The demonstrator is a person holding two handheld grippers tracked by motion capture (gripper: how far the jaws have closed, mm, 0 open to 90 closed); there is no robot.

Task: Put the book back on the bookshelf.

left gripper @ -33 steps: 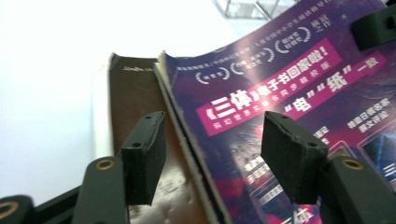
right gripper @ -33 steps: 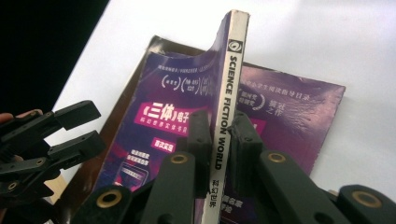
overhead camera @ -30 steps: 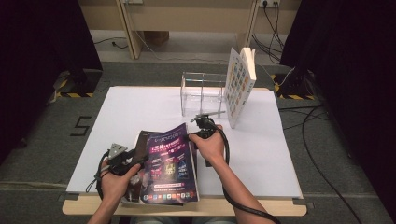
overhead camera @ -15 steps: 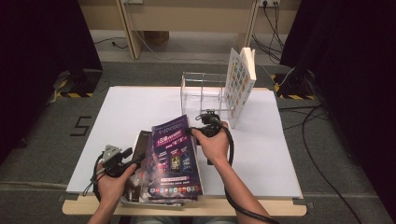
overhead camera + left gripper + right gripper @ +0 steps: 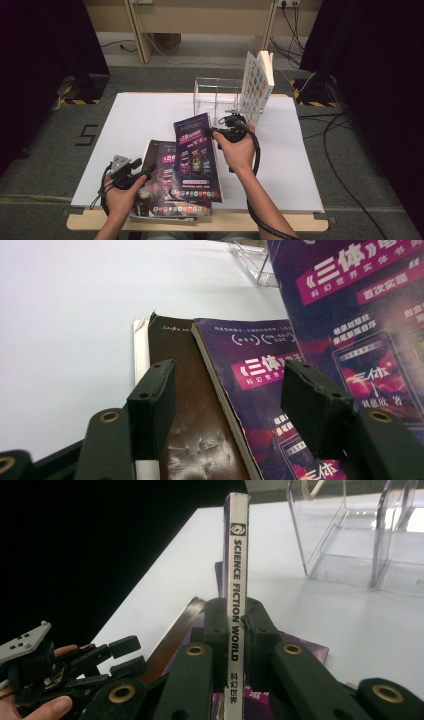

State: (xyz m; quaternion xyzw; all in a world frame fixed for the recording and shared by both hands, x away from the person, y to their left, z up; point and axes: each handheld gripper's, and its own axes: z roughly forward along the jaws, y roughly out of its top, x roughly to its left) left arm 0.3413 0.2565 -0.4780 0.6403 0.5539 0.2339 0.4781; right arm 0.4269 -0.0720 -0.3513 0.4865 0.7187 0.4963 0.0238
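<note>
My right gripper (image 5: 232, 630) jaws clamped on a purple magazine's (image 5: 196, 155) spine, lifted above the stack (image 5: 165, 200), my left gripper (image 5: 227, 405) jaws wide, empty, over the table (image 5: 140, 115).

Raised magazine (image 5: 196, 152): purple cover, pink title band, white lettering; white spine printed in black. Brown book (image 5: 192, 440): glossy, scuffed. Desk (image 5: 140, 115): white. File rack (image 5: 215, 97), far: clear plastic. Upright book (image 5: 256, 82), far right: white cover, grid of coloured squares. Grippers: black.

White table (image 5: 140, 120), magazine stack (image 5: 165, 200) (front edge), clear rack (image 5: 215, 97)
</note>
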